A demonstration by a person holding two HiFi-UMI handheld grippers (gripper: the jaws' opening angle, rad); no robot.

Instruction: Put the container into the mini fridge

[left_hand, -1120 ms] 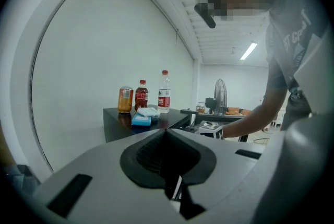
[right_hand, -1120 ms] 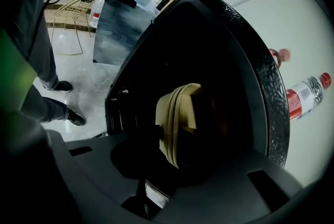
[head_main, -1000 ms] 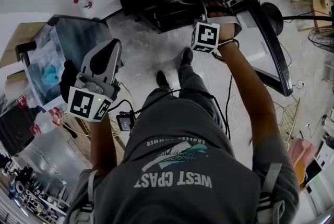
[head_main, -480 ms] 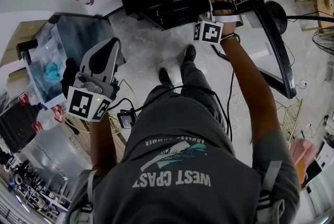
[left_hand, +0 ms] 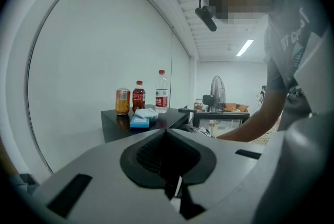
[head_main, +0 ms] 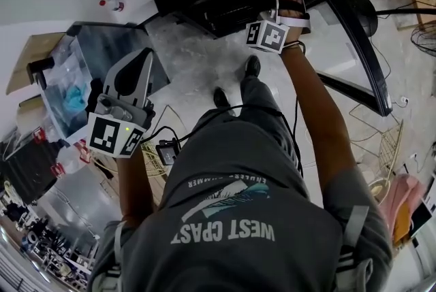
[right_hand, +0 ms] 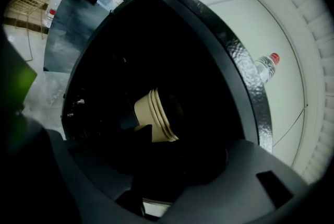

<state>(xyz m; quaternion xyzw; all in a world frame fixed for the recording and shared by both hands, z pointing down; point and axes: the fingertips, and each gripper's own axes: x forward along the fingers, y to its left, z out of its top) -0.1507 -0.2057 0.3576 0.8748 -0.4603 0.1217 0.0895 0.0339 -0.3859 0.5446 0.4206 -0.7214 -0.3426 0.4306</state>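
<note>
Right gripper view: container (right_hand: 156,116) sits inside the dark mini fridge (right_hand: 245,77), free of our right gripper (right_hand: 156,157).
Right jaws: just been opening wide, nothing pinched; we judge this a release.
Left gripper (left_hand: 172,171): jaws together, empty, parked aside as unneeded.

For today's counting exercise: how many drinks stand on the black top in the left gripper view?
3: orange can left, dark bottle middle, clear bottle right; more may be hidden behind them.
</note>
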